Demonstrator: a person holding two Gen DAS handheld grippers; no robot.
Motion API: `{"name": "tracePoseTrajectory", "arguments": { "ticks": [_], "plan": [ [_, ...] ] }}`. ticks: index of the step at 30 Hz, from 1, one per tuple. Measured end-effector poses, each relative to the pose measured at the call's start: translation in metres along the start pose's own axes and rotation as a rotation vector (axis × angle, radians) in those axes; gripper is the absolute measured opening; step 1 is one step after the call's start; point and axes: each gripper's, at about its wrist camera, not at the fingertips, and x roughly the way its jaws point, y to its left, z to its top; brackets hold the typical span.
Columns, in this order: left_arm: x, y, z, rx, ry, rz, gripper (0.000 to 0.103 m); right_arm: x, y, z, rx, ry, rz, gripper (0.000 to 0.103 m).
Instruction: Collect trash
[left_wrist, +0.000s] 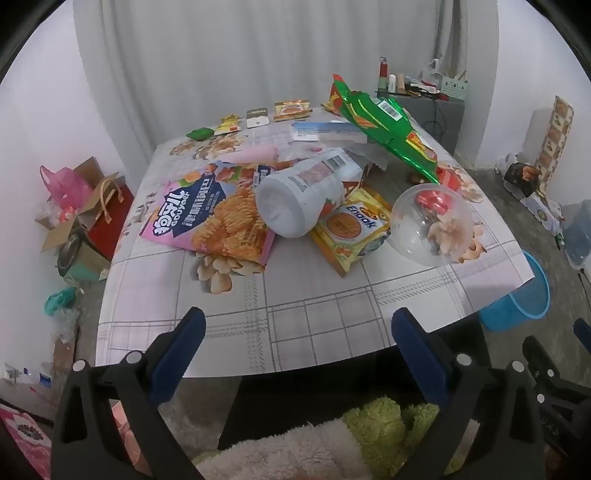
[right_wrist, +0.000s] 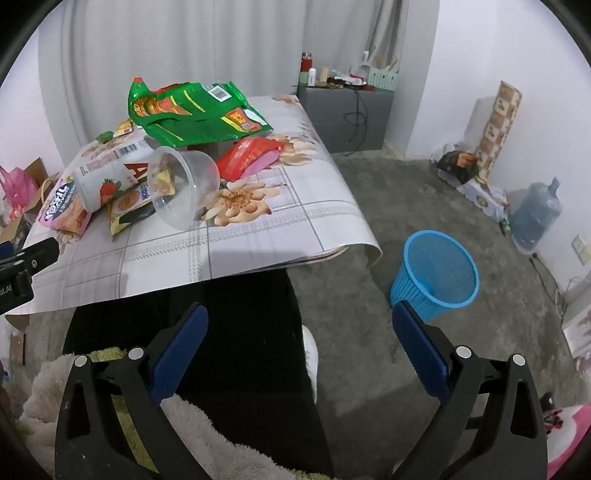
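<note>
Table: a table (left_wrist: 229, 325) under a flowered, checked cloth; its near strip is bare, the litter heaped toward the middle and far side.
Trash, middle heap: pink snack bag (left_wrist: 207, 218) at left, a white bottle (left_wrist: 303, 195) lying on its side across it, a yellow snack packet (left_wrist: 351, 229) partly under the bottle.
Trash, right: clear plastic cup (left_wrist: 434, 223) on its side, near the right edge.
Trash, far: green foil bag (left_wrist: 384, 125) propped up; small wrappers (left_wrist: 258, 116) in a row along the far edge.
Bin: blue mesh bin (right_wrist: 436, 273) on the floor, just off the table's near right corner, upright and open.
Left gripper (left_wrist: 295, 325): jaws wide apart, nothing between them, above the near table edge.
Right gripper (right_wrist: 299, 325): jaws wide apart, empty, over the floor between table and bin.
Step in hand: likely choosing a first piece.
Advice: take the top or outer pieces first, such as the cup or bottle; pinch bags by a flat edge; carry each fully over the bin's mouth before letting go.
</note>
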Motion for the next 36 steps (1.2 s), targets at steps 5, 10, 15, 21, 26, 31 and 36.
{"name": "tracePoseTrajectory", "arguments": {
  "ticks": [5,10,15,21,26,31,36],
  "plan": [
    [0.001,0.0,0.0,0.0,0.006,-0.006,0.099,0.0,0.005,0.0,-0.003,-0.003,0.001,0.095],
    [0.002,0.01,0.0,-0.004,0.008,-0.006,0.099,-0.004,0.01,0.007,-0.004,-0.005,0.0,0.095],
    [0.006,0.013,0.0,-0.002,0.009,-0.004,0.099,-0.003,0.011,0.002,-0.006,-0.013,-0.001,0.095],
    [0.002,0.015,0.001,-0.007,0.01,-0.003,0.099,-0.003,0.01,0.002,-0.009,-0.015,-0.001,0.095],
    [0.002,0.019,0.001,-0.004,0.01,-0.002,0.099,-0.002,0.01,0.001,-0.009,-0.017,-0.002,0.095],
    [0.001,0.014,0.001,-0.01,0.013,-0.005,0.099,-0.002,0.011,0.002,-0.01,-0.017,-0.001,0.095],
    [0.001,0.018,0.002,-0.009,0.013,-0.005,0.099,-0.002,0.012,0.002,-0.012,-0.018,-0.001,0.095]
  ]
}}
